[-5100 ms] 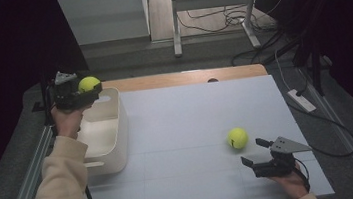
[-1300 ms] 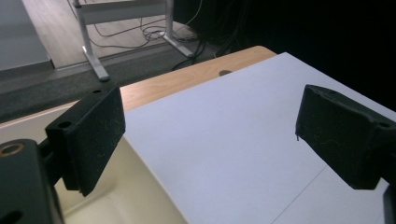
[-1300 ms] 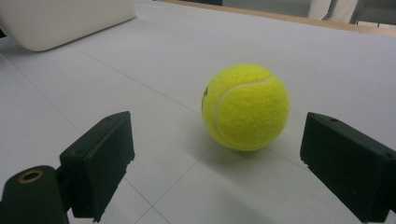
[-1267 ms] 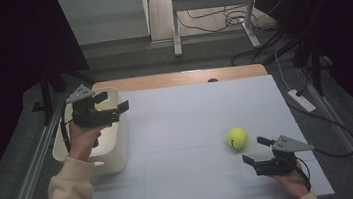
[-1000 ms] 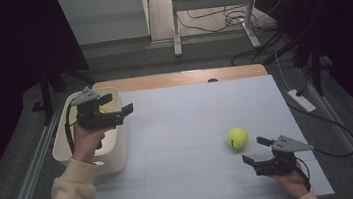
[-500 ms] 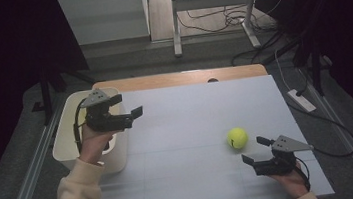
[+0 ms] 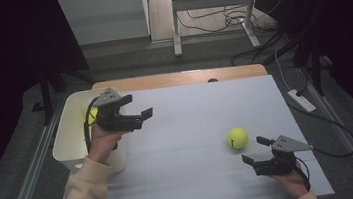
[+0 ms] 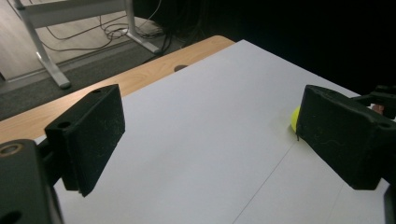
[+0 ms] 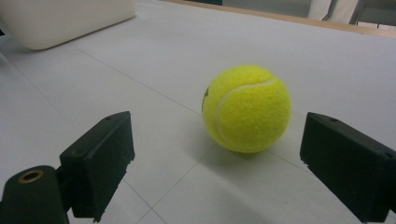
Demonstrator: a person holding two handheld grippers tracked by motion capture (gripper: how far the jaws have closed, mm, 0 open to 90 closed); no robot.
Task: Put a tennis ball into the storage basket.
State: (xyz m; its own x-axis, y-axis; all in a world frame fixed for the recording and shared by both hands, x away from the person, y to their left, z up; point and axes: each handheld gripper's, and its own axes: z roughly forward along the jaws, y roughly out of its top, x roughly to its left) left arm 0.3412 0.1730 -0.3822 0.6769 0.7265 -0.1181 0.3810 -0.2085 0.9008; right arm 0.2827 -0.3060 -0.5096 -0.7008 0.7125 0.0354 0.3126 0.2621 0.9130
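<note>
White worktop, broad and pale. White bin at its left edge, yellow ball inside. Left gripper beside bin, fingers released, nothing between. Right gripper low, fingers released, facing tennis ball just ahead, apart.

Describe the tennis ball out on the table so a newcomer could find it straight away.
Start at the white table and look to its near right part. The yellow tennis ball lies there alone, just ahead of the right gripper, far from the white bin.
</note>
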